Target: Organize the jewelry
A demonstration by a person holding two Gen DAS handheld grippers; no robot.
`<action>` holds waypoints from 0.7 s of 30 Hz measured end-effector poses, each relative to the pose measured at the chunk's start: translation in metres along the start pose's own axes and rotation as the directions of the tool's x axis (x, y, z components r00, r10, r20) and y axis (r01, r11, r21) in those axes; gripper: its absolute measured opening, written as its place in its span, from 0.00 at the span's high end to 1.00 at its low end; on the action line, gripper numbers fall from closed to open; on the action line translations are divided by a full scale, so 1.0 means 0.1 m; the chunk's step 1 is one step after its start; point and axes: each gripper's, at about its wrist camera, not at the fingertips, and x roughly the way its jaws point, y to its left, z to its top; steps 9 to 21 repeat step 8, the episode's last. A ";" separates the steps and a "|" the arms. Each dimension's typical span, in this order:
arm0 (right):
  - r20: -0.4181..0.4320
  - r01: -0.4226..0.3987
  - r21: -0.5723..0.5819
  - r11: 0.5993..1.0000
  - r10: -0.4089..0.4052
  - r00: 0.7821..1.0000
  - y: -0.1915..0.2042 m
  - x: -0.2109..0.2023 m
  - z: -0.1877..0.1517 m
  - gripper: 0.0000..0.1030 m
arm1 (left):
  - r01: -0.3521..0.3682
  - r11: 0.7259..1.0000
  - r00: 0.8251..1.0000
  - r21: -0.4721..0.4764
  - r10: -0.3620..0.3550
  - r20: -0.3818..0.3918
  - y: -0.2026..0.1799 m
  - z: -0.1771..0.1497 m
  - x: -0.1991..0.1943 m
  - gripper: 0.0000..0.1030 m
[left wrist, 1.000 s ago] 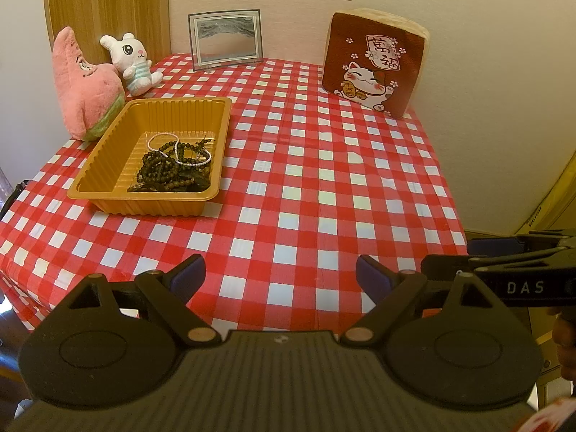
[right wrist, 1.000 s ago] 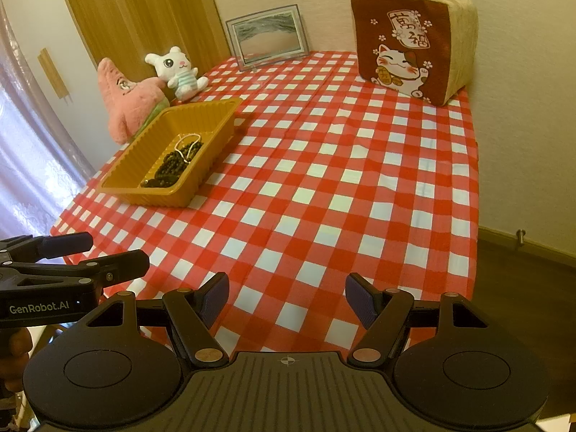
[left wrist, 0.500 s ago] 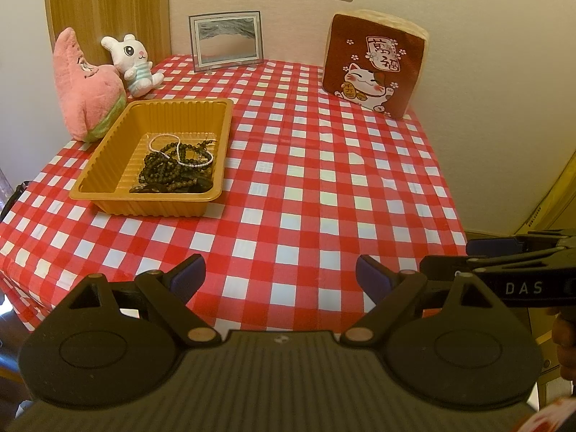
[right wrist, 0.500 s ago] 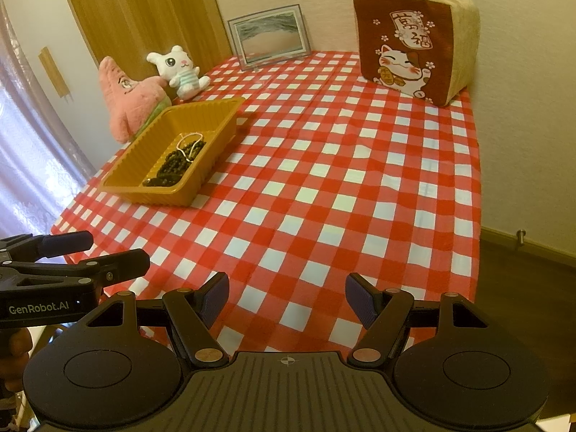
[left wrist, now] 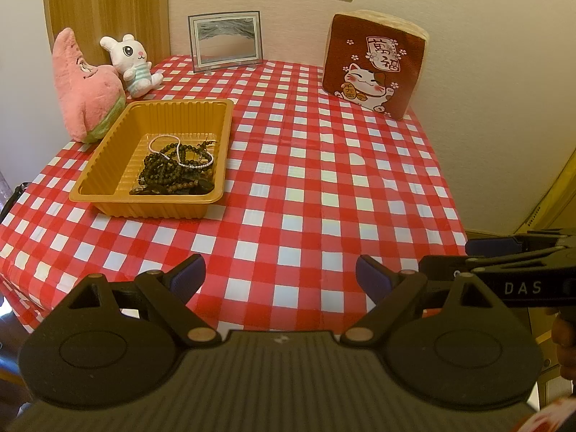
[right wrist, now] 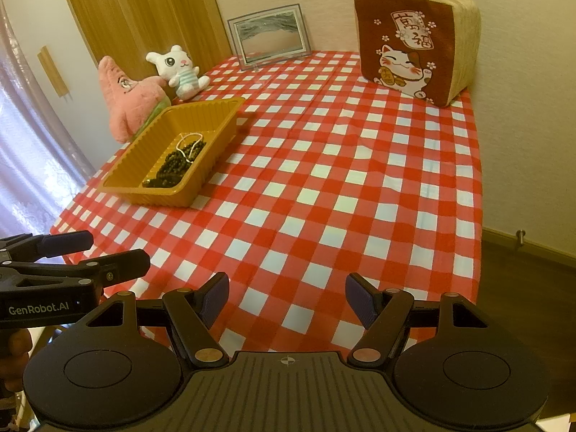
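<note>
Where beads (left wrist: 176, 169) tangle, individual strands indistinct.

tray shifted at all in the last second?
No. The tray sits in the same spot beside the pink plush, on the same tablecloth checks.

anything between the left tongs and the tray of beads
Nothing: only bare checked cloth lies between the left tongs and the tray of beads, as the left wrist view shows.

Table under red-white checked cloth (left wrist: 324, 187) — on it: orange tray (left wrist: 108, 165), pink star plush (left wrist: 82, 86), white rabbit plush (left wrist: 133, 64), framed picture (left wrist: 226, 41), cat-print cushion (left wrist: 370, 68).
</note>
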 end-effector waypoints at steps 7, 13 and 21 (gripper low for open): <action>-0.005 0.002 -0.003 1.000 -0.002 1.000 0.05 0.03 0.00 0.31 | -0.001 1.000 1.000 0.004 0.001 0.001 0.01 0.00 0.00 0.13; -0.005 0.003 -0.002 1.000 -0.003 1.000 0.05 0.03 0.00 0.31 | -0.003 1.000 1.000 0.006 0.003 0.002 0.01 0.02 0.00 0.13; -0.005 0.003 -0.002 1.000 -0.003 1.000 0.05 0.03 0.00 0.31 | -0.003 1.000 1.000 0.006 0.003 0.002 0.01 0.02 0.00 0.13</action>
